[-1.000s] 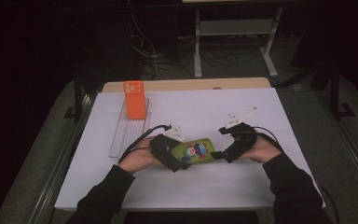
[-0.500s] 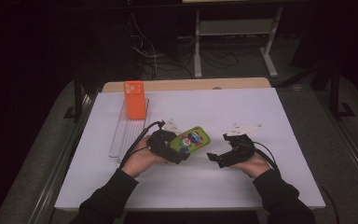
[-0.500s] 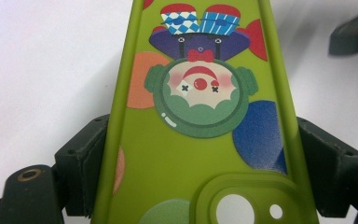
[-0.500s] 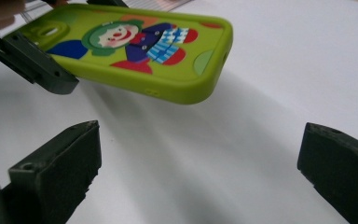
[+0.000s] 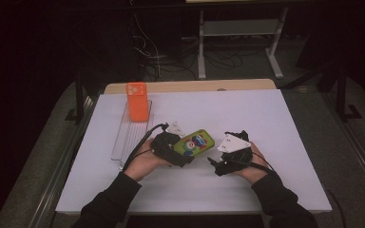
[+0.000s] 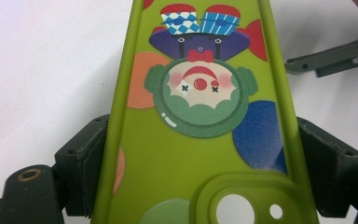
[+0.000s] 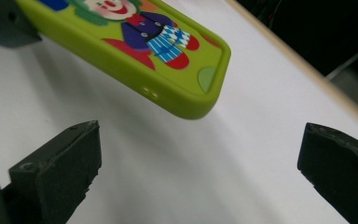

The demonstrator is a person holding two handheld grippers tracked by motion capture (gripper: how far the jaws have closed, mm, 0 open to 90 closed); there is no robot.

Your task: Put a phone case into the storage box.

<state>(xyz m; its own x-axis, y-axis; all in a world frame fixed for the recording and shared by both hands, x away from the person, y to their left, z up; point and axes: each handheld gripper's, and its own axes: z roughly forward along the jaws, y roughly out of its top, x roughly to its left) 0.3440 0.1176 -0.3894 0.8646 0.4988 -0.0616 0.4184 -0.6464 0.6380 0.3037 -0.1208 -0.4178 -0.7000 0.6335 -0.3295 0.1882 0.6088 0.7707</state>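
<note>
dark room with white bench [image 5: 275, 118], left gripper [image 5: 183, 154] clamped on green clown phone case [image 5: 196, 142] held above the bench's near middle, right gripper [image 5: 216, 166] jaws wide apart, empty, just beside the case's free end, orange phone case [image 5: 136, 101] upright near far left corner

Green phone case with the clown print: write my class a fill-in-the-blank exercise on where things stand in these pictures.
1. The green phone case is clamped by the ____ claw.
2. The right claw stands ____, with nothing between its jaws.
3. The orange phone case stands upright at the far end of a clear ____.
4. The picture on the green phone case shows a ____.

Missing words: left; open; tray; clown
</note>
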